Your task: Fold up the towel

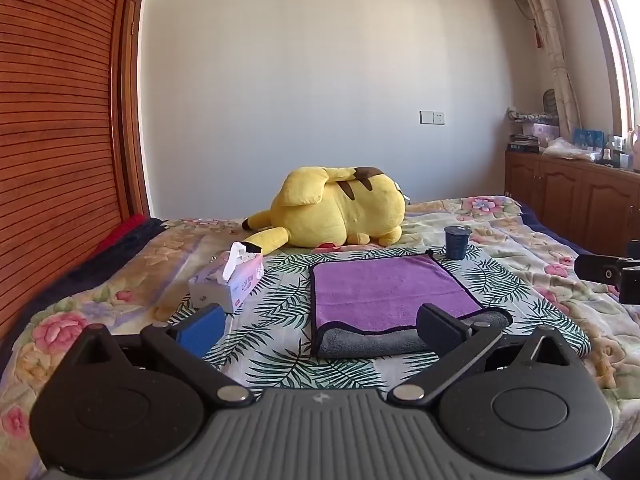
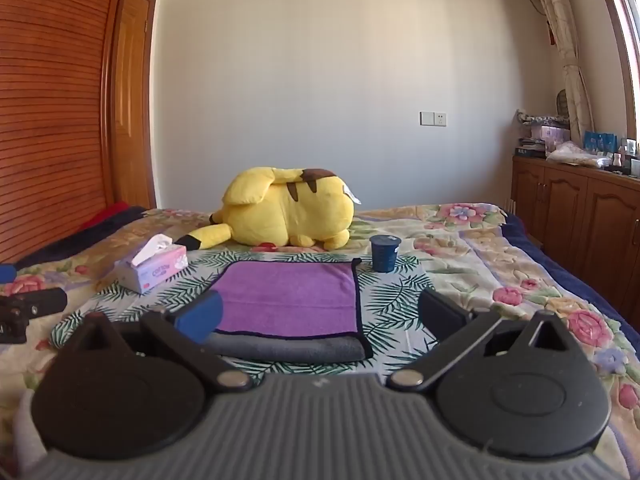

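Purple with a grey underside, the towel [image 1: 384,292] lies folded once on the bed [image 1: 520,240] just ahead of the left hand-held gripper [image 1: 320,326] and right hand-held gripper [image 2: 320,312], both wide and empty, its long axis seemingly running away from them, so another fold probably needs its near corners pinched.

The left black plastic two-finger gripper [image 1: 318,330] has a ribbed grey body, round black discs at 4 and 8 o'clock, silver pivot screws, one blue-padded and one black-padded finger. The right black two-finger gripper [image 2: 320,314] looks identical.
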The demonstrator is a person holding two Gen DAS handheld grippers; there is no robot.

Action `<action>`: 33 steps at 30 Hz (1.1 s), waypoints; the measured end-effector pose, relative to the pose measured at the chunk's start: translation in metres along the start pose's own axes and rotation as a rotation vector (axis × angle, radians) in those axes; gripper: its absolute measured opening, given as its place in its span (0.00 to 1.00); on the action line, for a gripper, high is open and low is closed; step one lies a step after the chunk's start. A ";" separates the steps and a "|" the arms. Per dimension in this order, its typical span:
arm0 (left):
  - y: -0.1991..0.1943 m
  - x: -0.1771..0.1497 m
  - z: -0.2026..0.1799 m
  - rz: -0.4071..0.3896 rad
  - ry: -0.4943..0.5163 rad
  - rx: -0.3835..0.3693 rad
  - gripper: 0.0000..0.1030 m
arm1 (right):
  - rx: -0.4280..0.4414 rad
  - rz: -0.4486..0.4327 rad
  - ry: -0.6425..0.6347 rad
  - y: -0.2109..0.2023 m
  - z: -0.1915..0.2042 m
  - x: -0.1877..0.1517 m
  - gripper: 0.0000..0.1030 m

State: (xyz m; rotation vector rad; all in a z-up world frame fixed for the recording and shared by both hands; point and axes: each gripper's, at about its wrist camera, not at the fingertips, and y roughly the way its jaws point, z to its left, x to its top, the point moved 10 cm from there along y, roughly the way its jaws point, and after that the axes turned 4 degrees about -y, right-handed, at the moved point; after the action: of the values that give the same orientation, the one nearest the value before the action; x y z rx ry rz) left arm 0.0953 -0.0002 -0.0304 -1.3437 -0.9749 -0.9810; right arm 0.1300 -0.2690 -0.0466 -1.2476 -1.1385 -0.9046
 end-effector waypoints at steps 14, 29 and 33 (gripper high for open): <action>-0.001 0.001 0.003 -0.006 0.003 -0.004 0.81 | -0.001 -0.002 0.000 0.000 0.000 0.000 1.00; -0.001 -0.001 0.003 -0.005 0.003 -0.003 0.81 | -0.004 -0.002 0.002 0.000 -0.003 0.000 1.00; -0.001 -0.001 0.002 -0.005 0.004 -0.003 0.81 | -0.004 -0.002 0.002 0.000 -0.003 -0.001 1.00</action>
State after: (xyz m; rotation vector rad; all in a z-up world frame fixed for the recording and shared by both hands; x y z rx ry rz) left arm 0.0945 0.0021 -0.0310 -1.3422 -0.9742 -0.9890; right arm 0.1304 -0.2719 -0.0480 -1.2491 -1.1367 -0.9095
